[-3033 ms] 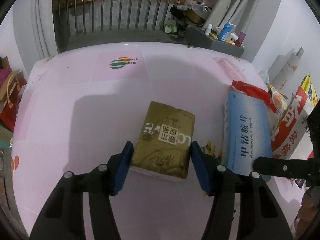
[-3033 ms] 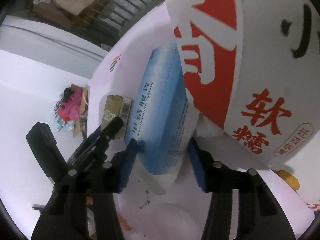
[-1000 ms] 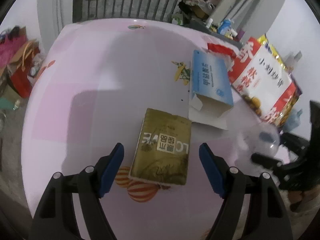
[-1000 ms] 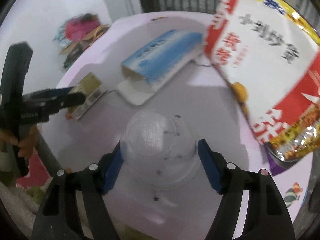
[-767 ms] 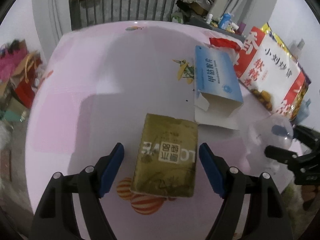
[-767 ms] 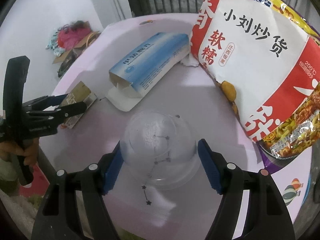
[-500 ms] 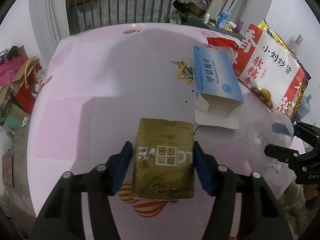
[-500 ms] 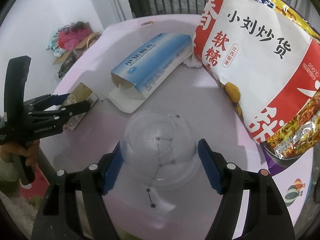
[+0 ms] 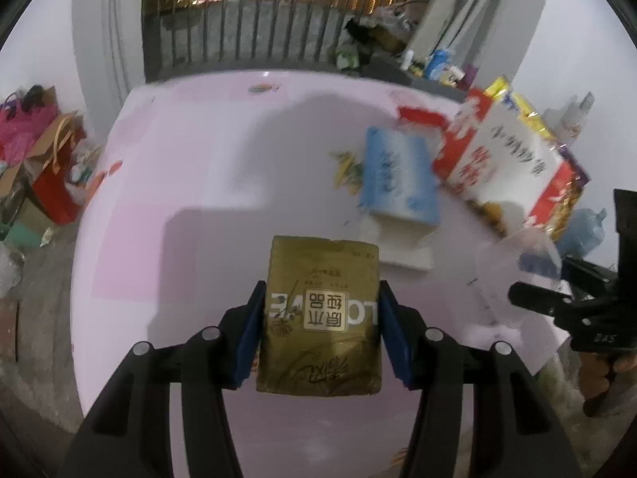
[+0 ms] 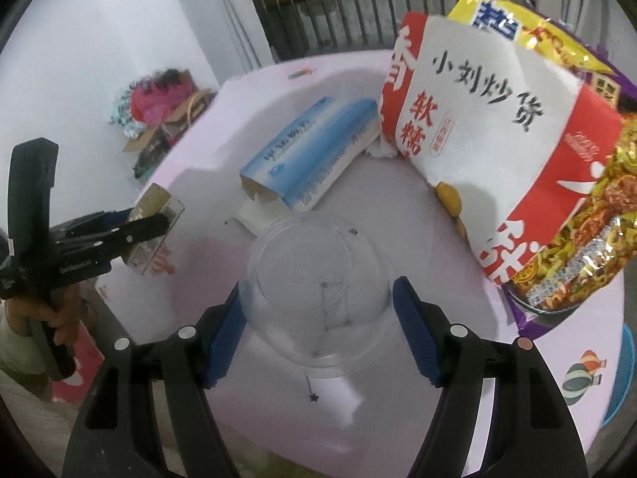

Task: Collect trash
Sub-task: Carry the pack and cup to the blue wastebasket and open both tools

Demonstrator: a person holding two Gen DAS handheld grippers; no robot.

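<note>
My left gripper [image 9: 320, 332] is shut on a gold tissue pack [image 9: 320, 314] and holds it lifted above the pink table [image 9: 199, 167]. It also shows in the right wrist view [image 10: 153, 231], held by the left gripper [image 10: 119, 231]. My right gripper [image 10: 320, 326] is shut on a clear plastic cup [image 10: 318, 286], its blue pads against the cup's sides. The cup also shows at the right of the left wrist view [image 9: 517, 271]. A blue and white open carton [image 10: 310, 159] lies on the table beyond the cup.
A large red and white snack bag [image 10: 497, 139] and a yellow noodle packet [image 10: 597, 219] lie at the table's right. Bags and boxes [image 9: 40, 151] sit on the floor to the left. A railing [image 9: 258, 32] runs behind the table.
My left gripper closed on the gold pack and lifted it off the table. My right gripper stayed around the clear cup, which looks slightly raised.
</note>
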